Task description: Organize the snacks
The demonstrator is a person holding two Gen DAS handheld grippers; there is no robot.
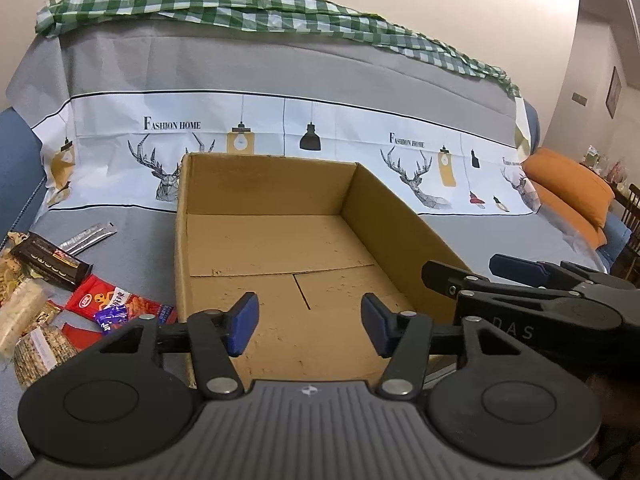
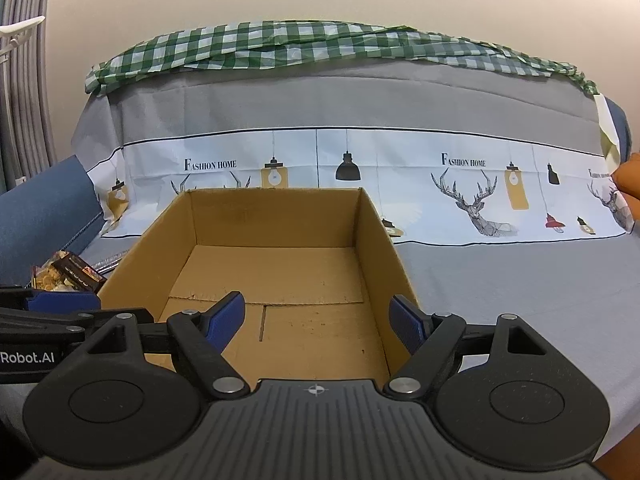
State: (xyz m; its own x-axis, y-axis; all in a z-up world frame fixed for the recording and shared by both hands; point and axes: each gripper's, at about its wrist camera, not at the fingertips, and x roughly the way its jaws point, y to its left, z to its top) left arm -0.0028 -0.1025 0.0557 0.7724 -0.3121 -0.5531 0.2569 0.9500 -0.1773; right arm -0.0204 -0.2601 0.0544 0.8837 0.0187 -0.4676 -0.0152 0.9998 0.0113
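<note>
An open cardboard box (image 1: 400, 220) (image 2: 384, 240) sits on the grey sofa cover, with nothing inside it. My left gripper (image 1: 308, 326) hovers over the box's near edge, jaws apart with nothing between the blue pads. My right gripper (image 2: 318, 322) hangs over the same near edge, also open and holding nothing; it shows from the side in the left wrist view (image 1: 480, 270). Snacks lie left of the box: a red packet (image 1: 120, 300), a dark brown bar (image 1: 52, 264), silver sticks (image 1: 86, 236) and pale cracker packs (image 1: 36, 344).
The sofa back carries a deer-print cloth (image 2: 460, 184) and a green checked cloth (image 1: 224, 4). An orange cushion (image 1: 568, 192) lies at the right end. Bare grey cover (image 2: 520, 280) spreads right of the box. A blue armrest (image 2: 44, 208) rises at the left.
</note>
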